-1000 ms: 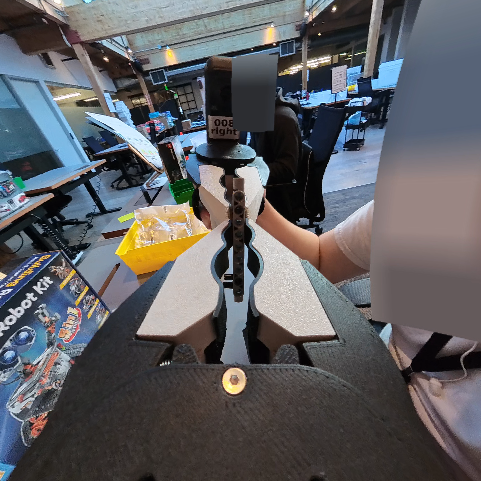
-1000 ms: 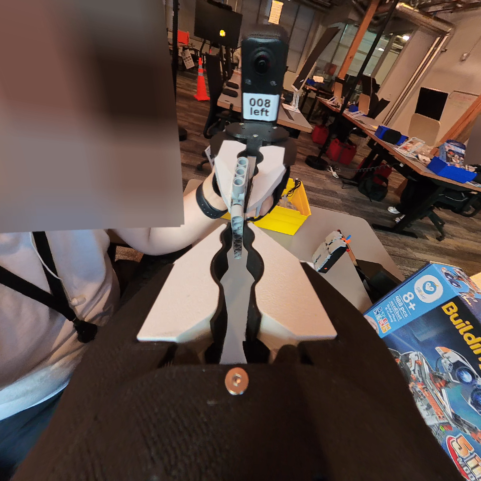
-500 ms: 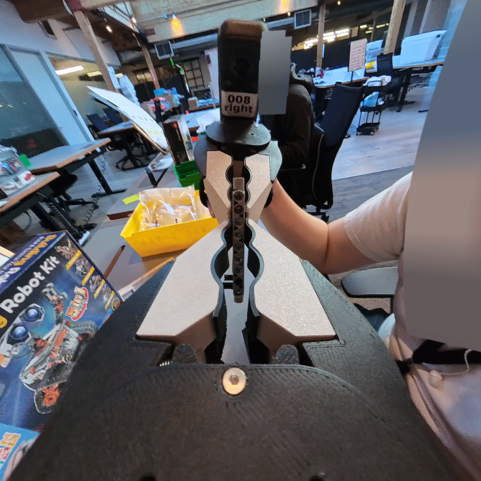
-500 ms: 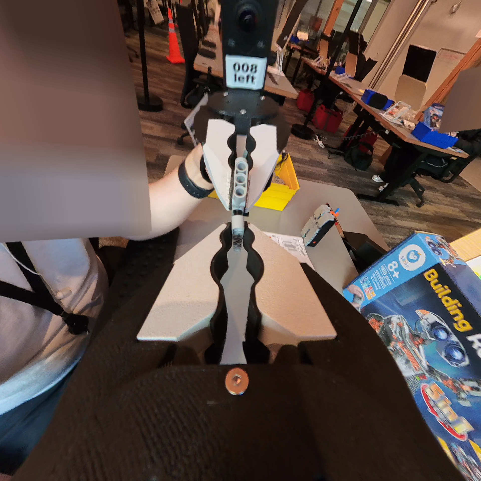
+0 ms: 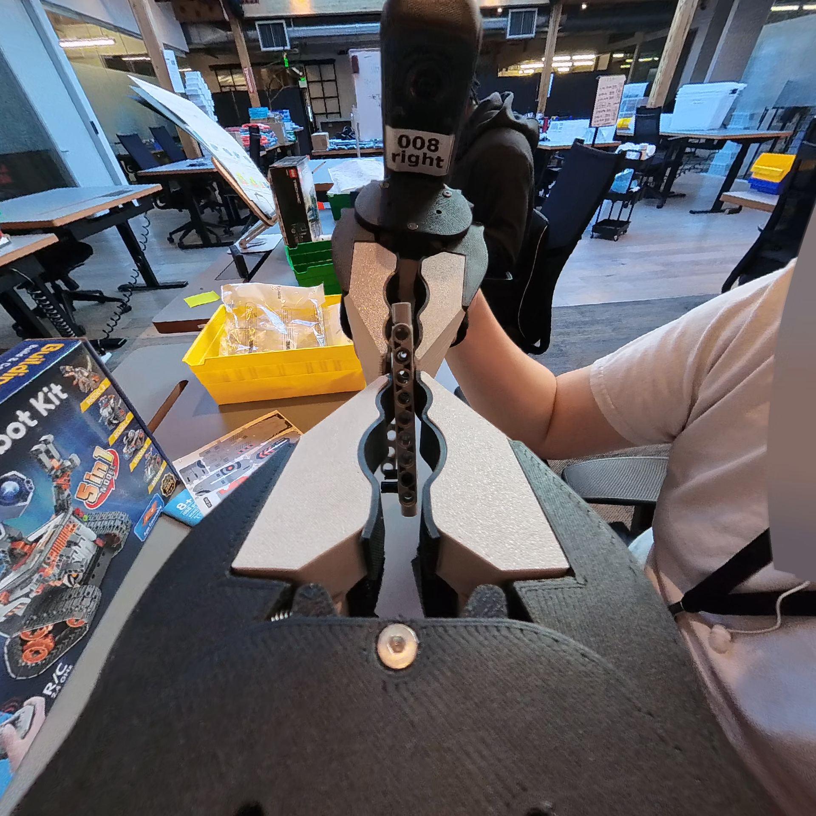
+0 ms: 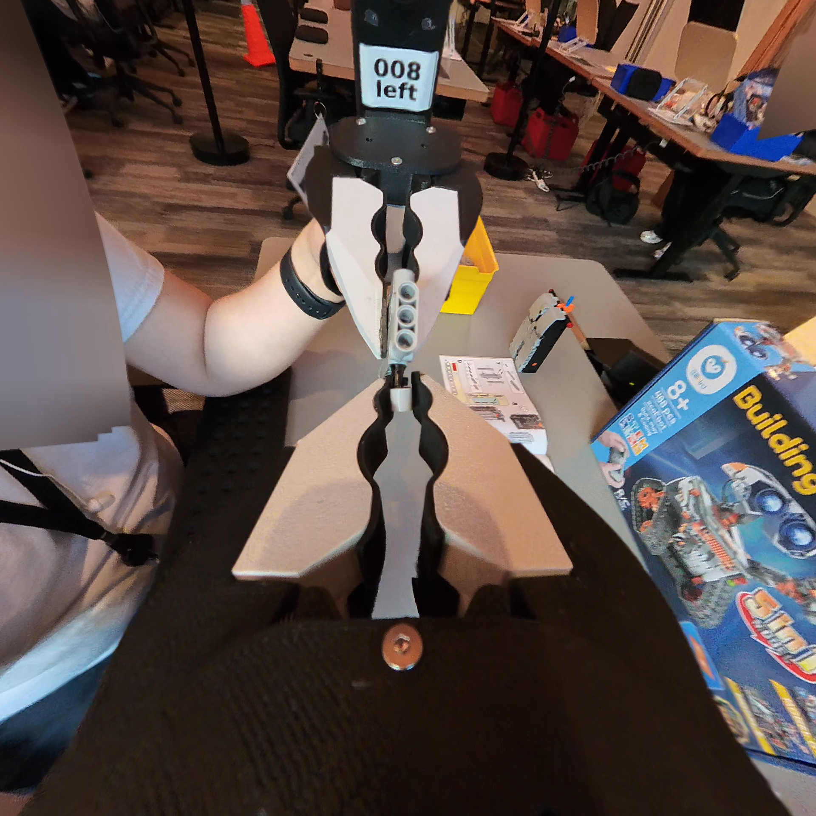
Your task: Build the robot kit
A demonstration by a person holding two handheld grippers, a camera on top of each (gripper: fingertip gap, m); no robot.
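Note:
My left gripper [image 5: 404, 379] is shut on a long grey beam with holes [image 5: 404, 419], which stands up out of its jaws. In the right wrist view the same beam [image 6: 405, 315] sticks out of the left gripper [image 6: 399, 349] with three holes showing. My right gripper [image 6: 401, 382] faces it tip to tip and is shut on a small light grey piece [image 6: 401, 397]. A dark pin end [image 6: 396, 373] points from this piece at the beam's end. In the left wrist view the right gripper [image 5: 399, 353] sits just behind the beam's top. Both are held in the air above the table.
On the grey table [image 6: 569, 282] are a yellow bin [image 5: 273, 371] with clear bags [image 5: 273, 318], a blue kit box [image 6: 728, 508], also in the left wrist view [image 5: 66, 508], an instruction sheet [image 6: 490, 397] and a grey and black block [image 6: 538, 335]. Green bins [image 5: 313, 265] stand behind. My two grippers' fingertips are within a few centimetres of each other.
Both views have tilted down toward the table and the grippers look closer together. The beam's end, which overlapped my right jaws, now stands just at their tips.

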